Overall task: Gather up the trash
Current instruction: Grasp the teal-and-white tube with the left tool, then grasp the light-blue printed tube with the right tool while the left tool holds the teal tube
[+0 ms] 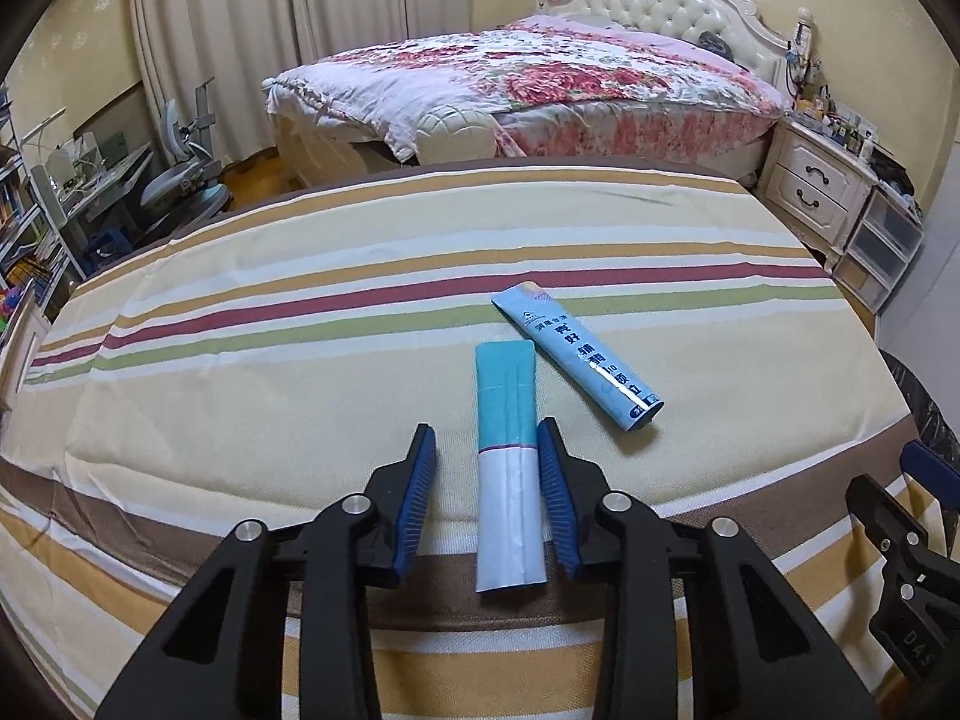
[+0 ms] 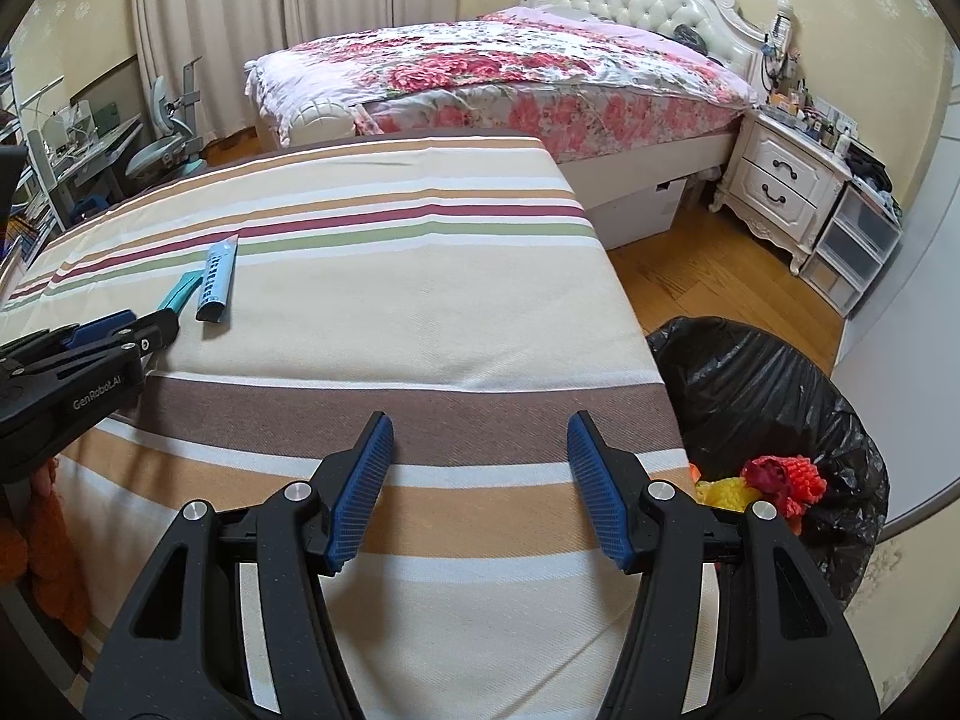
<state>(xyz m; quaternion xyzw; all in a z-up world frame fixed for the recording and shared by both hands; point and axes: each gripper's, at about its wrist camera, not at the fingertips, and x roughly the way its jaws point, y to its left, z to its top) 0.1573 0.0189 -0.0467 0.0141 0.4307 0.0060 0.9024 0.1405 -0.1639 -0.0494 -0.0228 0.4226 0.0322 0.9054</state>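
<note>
A teal and white tube (image 1: pixel 507 468) lies on the striped tablecloth (image 1: pixel 300 360) between the fingers of my left gripper (image 1: pixel 486 444). The jaws are open; the right pad is at the tube's side, the left pad stands apart. A light blue tube with printed text (image 1: pixel 579 357) lies just beyond to the right. In the right wrist view both tubes sit at the far left, the teal one (image 2: pixel 180 294) and the blue one (image 2: pixel 217 282), with my left gripper (image 2: pixel 150 330) by them. My right gripper (image 2: pixel 480 438) is open and empty over the table's near edge.
A bin lined with a black bag (image 2: pixel 774 396) stands on the wooden floor right of the table, with red and yellow items (image 2: pixel 774 480) inside. A bed with a floral cover (image 2: pixel 498 72) and a white nightstand (image 2: pixel 780 180) stand behind.
</note>
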